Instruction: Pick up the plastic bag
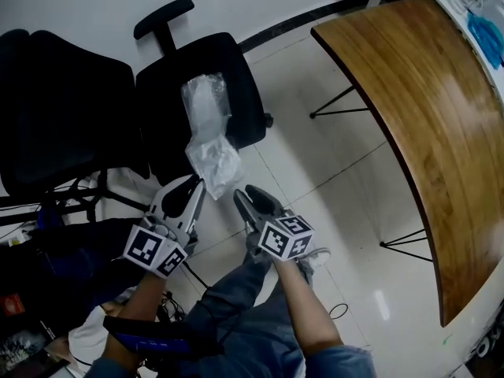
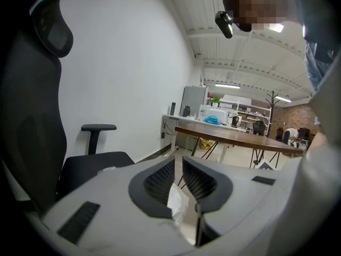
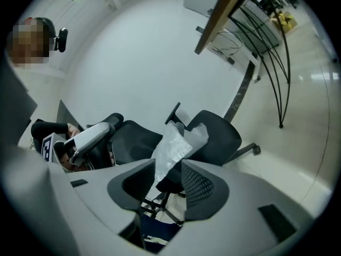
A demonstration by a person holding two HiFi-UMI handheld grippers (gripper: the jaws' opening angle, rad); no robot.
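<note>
Scanning from the big stuff down: the wooden table (image 1: 441, 132) curves along my right, well clear of the action, and two black office chairs stand ahead, the nearer chair (image 1: 236, 85) straight in front and the other chair (image 1: 55, 109) off to the left. Now the plastic bag (image 1: 211, 136): it's a crumpled clear strip whose long axis runs away from me, its near end at my tools and its far end over the nearer chair's seat. Whether that far end still rests on the seat, I can't tell. My left gripper (image 1: 194, 186) is clamped on the bag's near corner; in its own view a white scrap of film (image 2: 177, 204) sits pinched between jaws drawn almost together. My right gripper (image 1: 246, 194) has its jaws apart and grips nothing. Its view looks out along the bag (image 3: 173, 145) beyond the tips, and the head view puts the bag just to its left and a little forward. So the left is the one on the bag. I judge the pickup turns on raising that pinched corner, or bringing the right leftward onto the film.
</note>
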